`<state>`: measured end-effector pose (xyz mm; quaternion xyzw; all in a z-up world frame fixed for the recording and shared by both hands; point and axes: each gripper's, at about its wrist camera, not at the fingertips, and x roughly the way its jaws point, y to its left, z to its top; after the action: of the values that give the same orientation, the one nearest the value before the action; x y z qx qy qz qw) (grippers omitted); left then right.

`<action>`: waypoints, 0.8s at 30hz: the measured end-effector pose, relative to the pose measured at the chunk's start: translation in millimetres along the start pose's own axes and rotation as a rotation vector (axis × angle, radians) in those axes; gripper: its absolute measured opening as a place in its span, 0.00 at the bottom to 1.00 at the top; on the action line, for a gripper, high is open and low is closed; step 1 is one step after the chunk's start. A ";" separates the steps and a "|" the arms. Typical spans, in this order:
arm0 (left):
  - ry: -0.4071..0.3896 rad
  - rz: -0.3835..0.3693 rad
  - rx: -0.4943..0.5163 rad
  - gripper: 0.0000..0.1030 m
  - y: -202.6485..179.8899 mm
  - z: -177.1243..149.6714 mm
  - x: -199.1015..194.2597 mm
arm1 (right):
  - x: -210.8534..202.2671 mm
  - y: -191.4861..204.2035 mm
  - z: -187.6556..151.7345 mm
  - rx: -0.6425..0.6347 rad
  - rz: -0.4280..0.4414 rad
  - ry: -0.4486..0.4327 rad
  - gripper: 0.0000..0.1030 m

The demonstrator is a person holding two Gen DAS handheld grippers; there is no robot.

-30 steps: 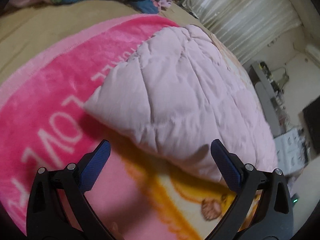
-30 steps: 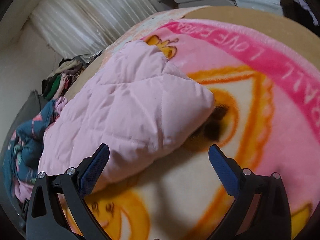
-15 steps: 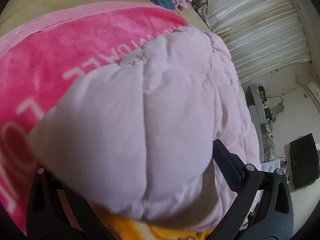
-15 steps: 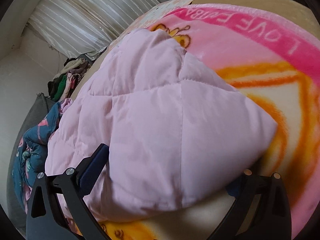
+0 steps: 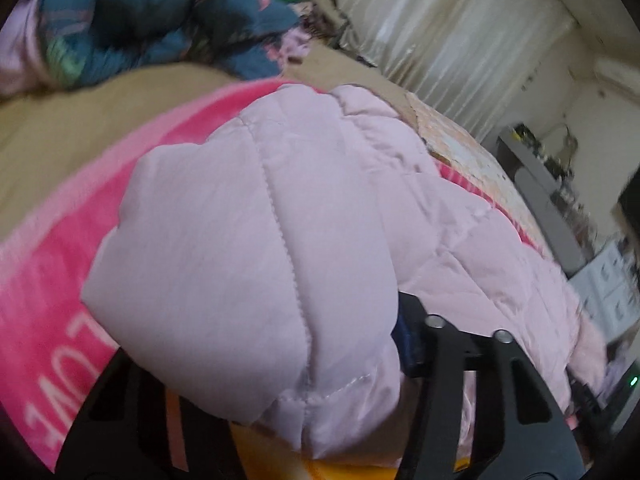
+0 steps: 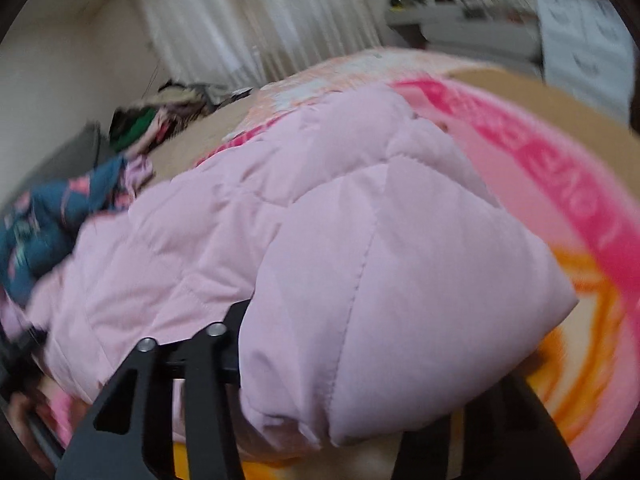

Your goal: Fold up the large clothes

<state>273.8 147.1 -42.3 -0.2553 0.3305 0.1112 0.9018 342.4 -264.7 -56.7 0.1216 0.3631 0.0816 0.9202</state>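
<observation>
1. Both sets of jaws have just been closing, each onto a near corner of the pink quilted coat (image 5: 256,264). A second ago they stood wide and empty over the blanket, with the coat lying ahead of them.

2. Left gripper (image 5: 280,392): now clenched on the coat's corner, which bulges up between the fingers and hides the pads; only the blue pad at 4 o'clock (image 5: 404,344) shows, pressed into the fabric.

3. Right gripper (image 6: 360,392): likewise grasping the other near corner of the coat (image 6: 360,280), padding billowing over the fingers from centre towards 3 o'clock.

4. Elsewhere the coat rests on the pink lettered blanket (image 5: 52,300) spread over the bed, stretching towards 2 o'clock in the left view and 10 o'clock in the right.

5. Dark floral bedding (image 5: 152,20) lies piled at 11 o'clock in the left view, well apart from the coat.

6. My reading: the grasp is made and the corners look slightly raised, so carrying the near edge over the far part appears to be the step in hand.
</observation>
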 end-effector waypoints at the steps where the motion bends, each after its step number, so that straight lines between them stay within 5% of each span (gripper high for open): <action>1: -0.006 0.005 0.023 0.39 -4.2 0.6 -2.6 | -1.9 4.5 0.9 -0.031 -0.012 -0.004 0.37; 12: -0.078 0.001 0.195 0.27 -32.1 22.1 -29.1 | -39.8 55.2 15.5 -0.374 -0.098 -0.119 0.26; 24: -0.132 -0.053 0.319 0.26 -51.7 3.4 -109.1 | -136.9 77.0 -6.7 -0.571 -0.036 -0.272 0.25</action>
<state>212.1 101.8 51.2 -0.1097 0.2772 0.0501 0.9532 234.0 -222.6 49.2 -0.1381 0.2013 0.1467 0.9586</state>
